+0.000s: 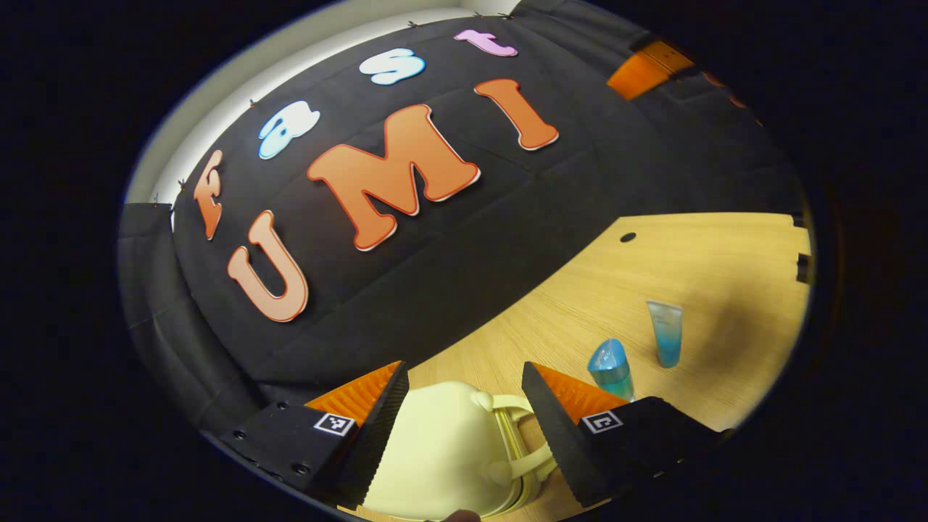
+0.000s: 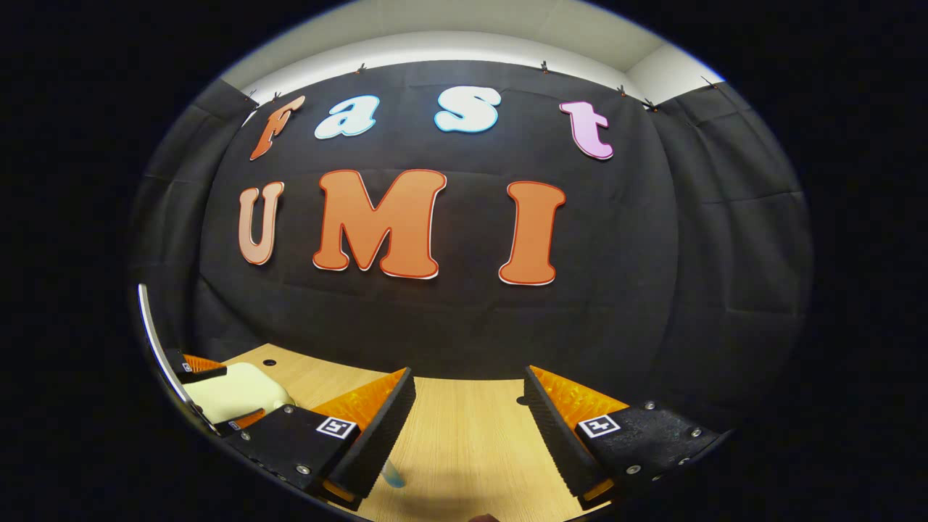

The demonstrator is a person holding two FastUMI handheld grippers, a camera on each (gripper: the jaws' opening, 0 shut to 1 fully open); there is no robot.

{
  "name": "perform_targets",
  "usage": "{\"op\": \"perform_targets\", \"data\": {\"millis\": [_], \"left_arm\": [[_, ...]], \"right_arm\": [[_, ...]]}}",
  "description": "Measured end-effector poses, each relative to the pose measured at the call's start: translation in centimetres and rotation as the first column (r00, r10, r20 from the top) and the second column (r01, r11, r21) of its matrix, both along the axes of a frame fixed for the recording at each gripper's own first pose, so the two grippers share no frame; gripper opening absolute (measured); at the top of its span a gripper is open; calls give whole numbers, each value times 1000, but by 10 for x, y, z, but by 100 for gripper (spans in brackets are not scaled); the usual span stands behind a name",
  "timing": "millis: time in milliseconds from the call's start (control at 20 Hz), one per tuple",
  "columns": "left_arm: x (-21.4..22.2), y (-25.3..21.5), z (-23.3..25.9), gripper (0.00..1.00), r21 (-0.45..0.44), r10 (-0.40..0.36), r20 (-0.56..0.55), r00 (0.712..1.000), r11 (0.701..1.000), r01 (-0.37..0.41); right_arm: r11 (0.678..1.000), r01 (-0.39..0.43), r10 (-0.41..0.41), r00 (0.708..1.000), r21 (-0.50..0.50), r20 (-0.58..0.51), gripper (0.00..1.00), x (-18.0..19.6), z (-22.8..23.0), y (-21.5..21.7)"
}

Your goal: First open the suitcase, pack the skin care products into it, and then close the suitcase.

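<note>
In the left gripper view, a small pale cream suitcase (image 1: 442,453) is seen on the wooden table (image 1: 718,261), lying between the two fingers of the left gripper (image 1: 464,406). Its rounded shell is turned toward the left finger, and its handle (image 1: 518,435), with a gold-toned trim line beside it, is turned toward the right finger. The long axis cannot be told, since the lower part of the case is cut off at the bottom of the view. The surface is smooth and matte, with soft rounded corners and small bumps near the handle. The seam appears closed.

The left gripper's fingers are spread wide, one on each side of the suitcase. Whether either finger touches the shell cannot be told; no squeeze is visible.

Two skin care products stand on the table to the right of the suitcase: a translucent blue tube (image 1: 665,332) upright on its cap, and a blue bottle (image 1: 610,370) with a tapered top just beside the right finger.

In the right gripper view, the right gripper (image 2: 467,417) is held over bare table with its fingers wide apart, and nothing is held between them. The suitcase is seen at the far left, with the left gripper around it.
</note>
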State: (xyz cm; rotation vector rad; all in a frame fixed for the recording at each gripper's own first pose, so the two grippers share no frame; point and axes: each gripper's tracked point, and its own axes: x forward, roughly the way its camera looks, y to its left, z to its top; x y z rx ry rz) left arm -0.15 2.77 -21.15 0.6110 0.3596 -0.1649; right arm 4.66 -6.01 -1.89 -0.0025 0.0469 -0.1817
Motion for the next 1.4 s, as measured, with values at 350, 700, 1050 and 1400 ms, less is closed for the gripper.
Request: {"op": "perform_targets", "data": {"millis": [350,700,1050,1400], "left_arm": [[-22,-3,-74,98,151,-100,-148,984,981,122],[-29,2,-108,97,265,-128,-239,963,945,192],[-29,18,-128,75,456,-131,-312,941,849,269],[-28,12,-134,7,512,-204,-338,919,779,361]], "right_arm": [[1000,27,-27,999,-6,-26,95,-2,-9,-9],[999,36,-36,999,1,-34,95,-2,-18,-14],[999,42,-41,998,30,-41,95,-2,-30,-19],[999,32,-30,999,43,-41,95,-3,-31,-15]]}}
